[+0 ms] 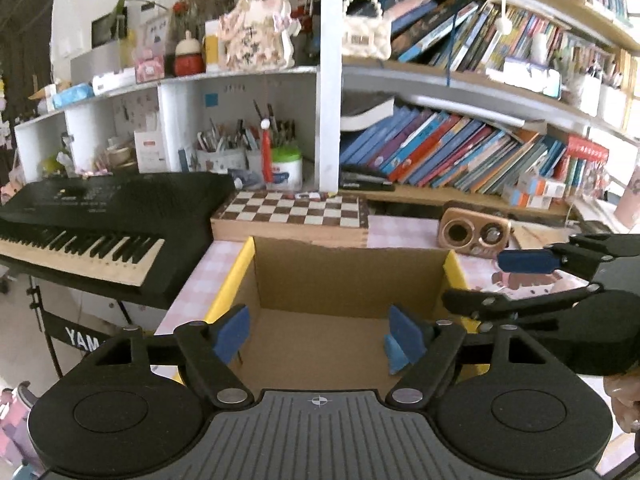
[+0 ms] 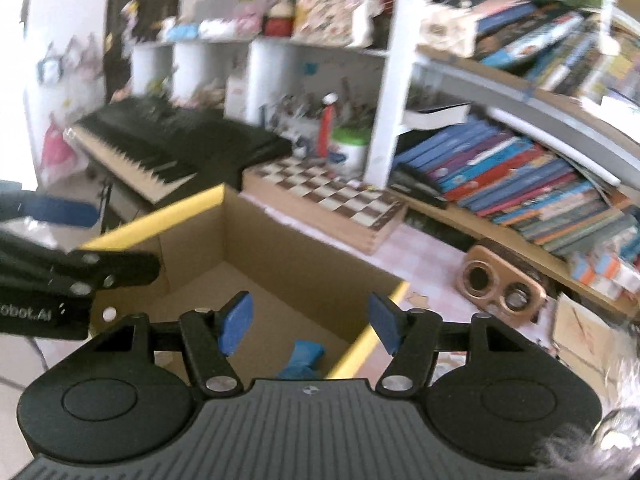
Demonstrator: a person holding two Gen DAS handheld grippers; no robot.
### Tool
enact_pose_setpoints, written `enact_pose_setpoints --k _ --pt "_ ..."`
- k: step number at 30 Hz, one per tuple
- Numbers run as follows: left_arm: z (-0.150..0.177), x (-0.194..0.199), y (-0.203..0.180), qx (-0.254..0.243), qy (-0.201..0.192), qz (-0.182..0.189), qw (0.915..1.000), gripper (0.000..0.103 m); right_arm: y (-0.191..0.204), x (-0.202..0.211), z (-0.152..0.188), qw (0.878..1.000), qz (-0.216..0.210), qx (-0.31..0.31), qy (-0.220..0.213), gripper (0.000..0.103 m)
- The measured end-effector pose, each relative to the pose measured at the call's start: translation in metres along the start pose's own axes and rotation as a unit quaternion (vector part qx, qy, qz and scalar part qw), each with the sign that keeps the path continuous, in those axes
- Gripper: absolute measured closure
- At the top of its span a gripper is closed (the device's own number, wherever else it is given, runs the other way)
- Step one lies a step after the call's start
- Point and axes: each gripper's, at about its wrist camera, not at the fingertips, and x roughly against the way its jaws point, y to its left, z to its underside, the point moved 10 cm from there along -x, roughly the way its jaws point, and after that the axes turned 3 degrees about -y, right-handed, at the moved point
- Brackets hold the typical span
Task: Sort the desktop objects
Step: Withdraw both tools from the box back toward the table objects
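A small crumpled blue thing (image 2: 301,357) sits on the floor of the open cardboard box (image 1: 352,276), down in the near right corner. In the left wrist view it peeks out right by the right finger pad of the left tool (image 1: 320,334), which hangs over the box with jaws spread wide and nothing in them. The right tool (image 2: 308,322) is also wide open and empty, hovering above the box's right wall with the blue thing just below and between its pads. The box has yellow edges and sits on a pink checkered table (image 1: 404,226). Behind it are a chessboard (image 1: 292,210), a black keyboard (image 1: 100,216), a small wooden speaker (image 1: 474,234), and shelves of books (image 1: 448,152).
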Motion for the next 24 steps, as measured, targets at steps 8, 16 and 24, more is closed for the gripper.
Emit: enact_pose_setpoints --k 8,16,24 --pt "-0.001 0.048 -0.004 0.009 -0.045 0.006 0.9989 0.019 -0.015 0.055 0.005 0.997 0.041 -0.057 -0.038 0.039" --pt "0.013 0.082 0.005 0.02 -0.056 0.009 0.9982 0.018 -0.006 0.094 0.028 0.995 0.061 -0.072 -0.037 0.039" --pt "0.038 0.112 0.014 0.032 -0.051 0.007 0.9982 0.018 0.007 0.13 0.055 0.99 0.096 -0.098 -0.038 0.038"
